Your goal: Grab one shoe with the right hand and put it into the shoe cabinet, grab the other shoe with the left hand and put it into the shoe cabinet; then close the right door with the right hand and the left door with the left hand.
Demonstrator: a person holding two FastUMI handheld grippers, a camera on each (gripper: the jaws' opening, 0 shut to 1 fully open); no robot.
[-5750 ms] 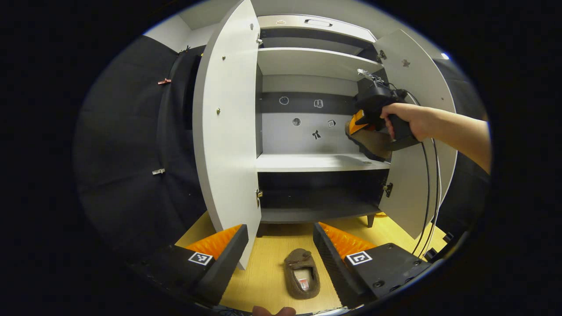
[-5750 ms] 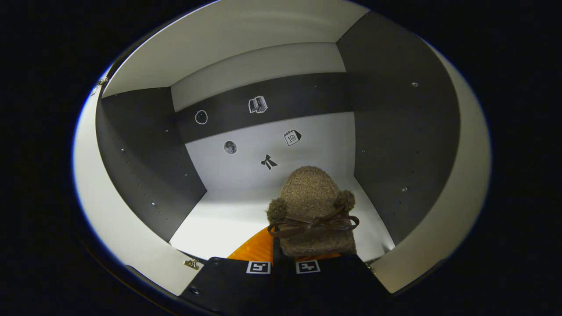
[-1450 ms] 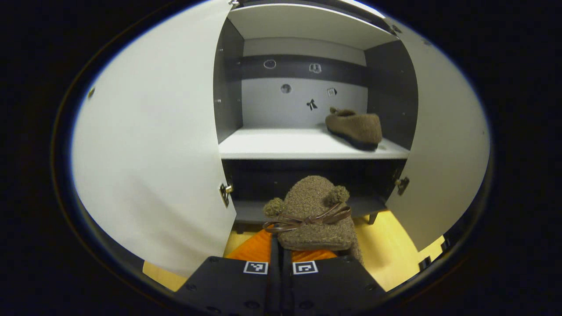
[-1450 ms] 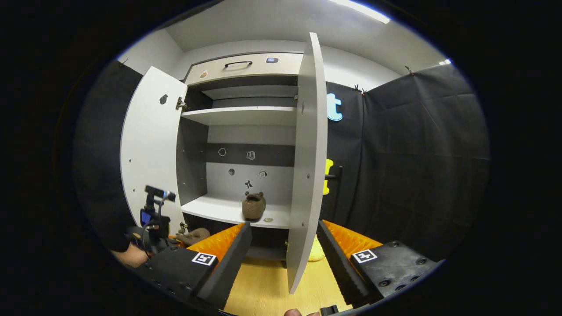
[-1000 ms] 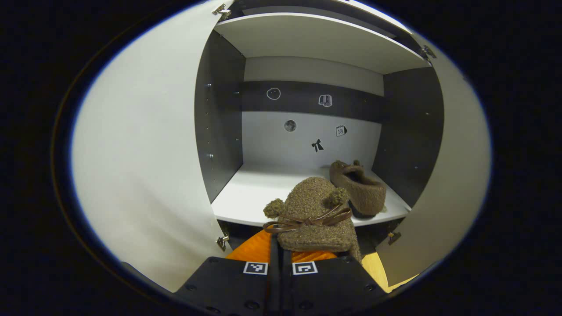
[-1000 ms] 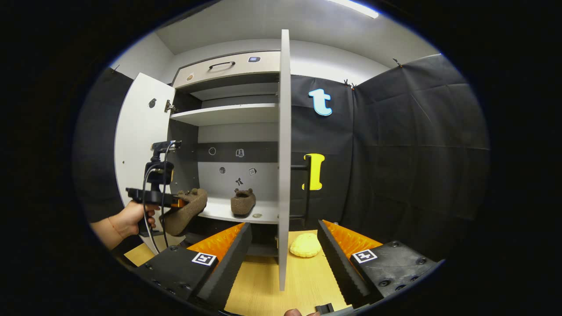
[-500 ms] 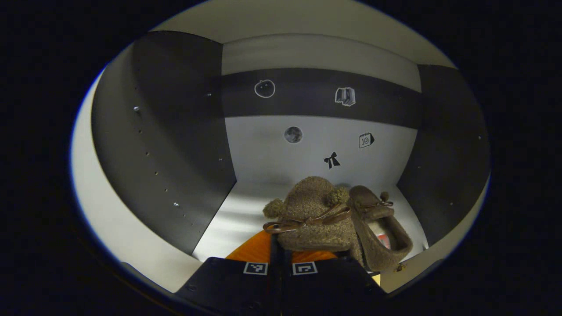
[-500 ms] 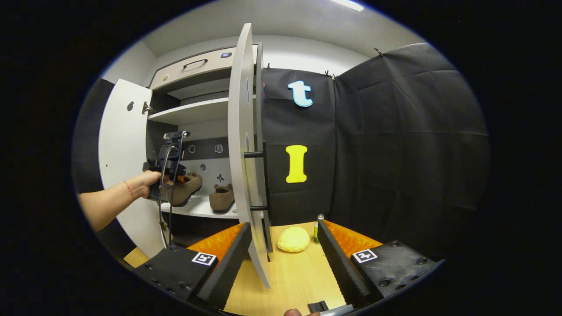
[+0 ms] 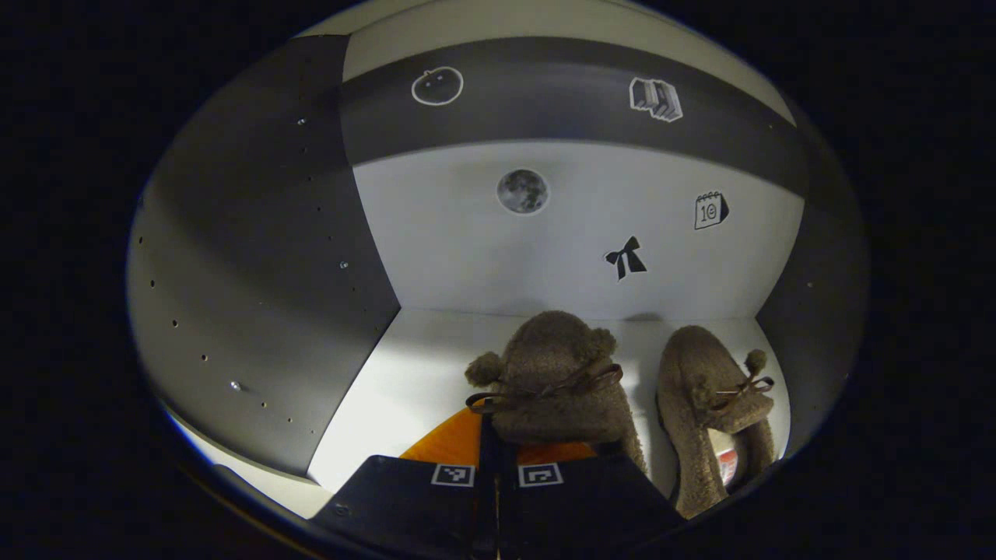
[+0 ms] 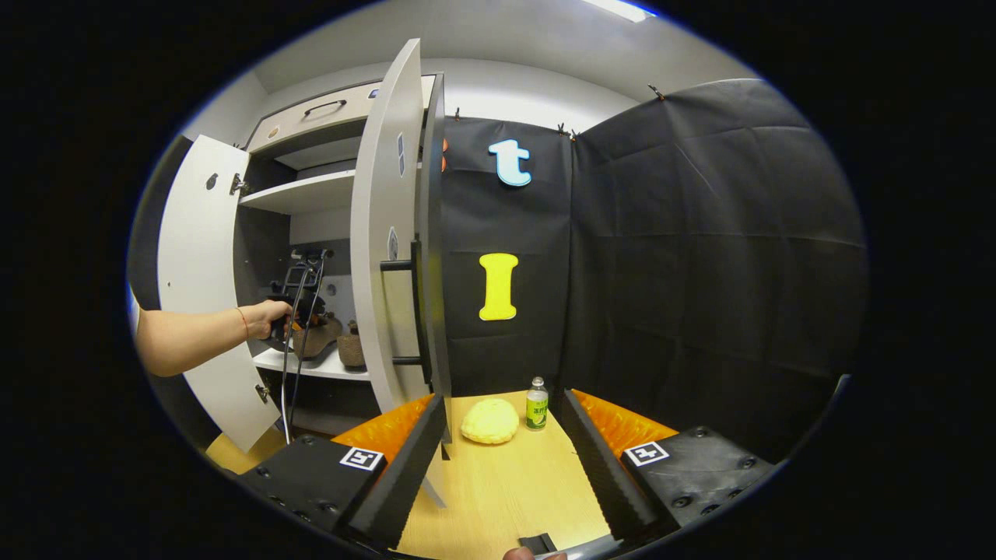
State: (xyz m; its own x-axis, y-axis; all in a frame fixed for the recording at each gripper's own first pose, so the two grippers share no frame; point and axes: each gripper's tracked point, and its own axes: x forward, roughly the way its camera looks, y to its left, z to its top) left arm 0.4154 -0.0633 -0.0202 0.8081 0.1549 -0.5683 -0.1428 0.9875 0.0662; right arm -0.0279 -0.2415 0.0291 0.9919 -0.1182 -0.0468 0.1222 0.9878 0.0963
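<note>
My left gripper (image 9: 498,432) is shut on a brown fuzzy slipper with a bow (image 9: 554,372), held just over the white middle shelf (image 9: 420,373) deep inside the shoe cabinet. The other brown slipper (image 9: 704,383) lies on the same shelf, close on its right. In the right gripper view, my right gripper (image 10: 504,400) is open and holds nothing. It is low over the floor, in front of the open right door (image 10: 381,257) and its dark bar handle (image 10: 416,311). A hand (image 10: 268,315) holds the left gripper (image 10: 299,333) in the cabinet; the left door (image 10: 191,257) stands open.
A yellow rounded object (image 10: 490,421) and a small green bottle (image 10: 536,404) stand on the wooden floor (image 10: 506,490) by the black cloth wall (image 10: 700,272). The cabinet's dark side panel (image 9: 257,272) is close on the left gripper's left. Cables hang from the left gripper.
The left gripper has pushed deeper into the cabinet with its slipper, level with the other slipper. The right gripper has swung right, so the right door's outer face and handle show.
</note>
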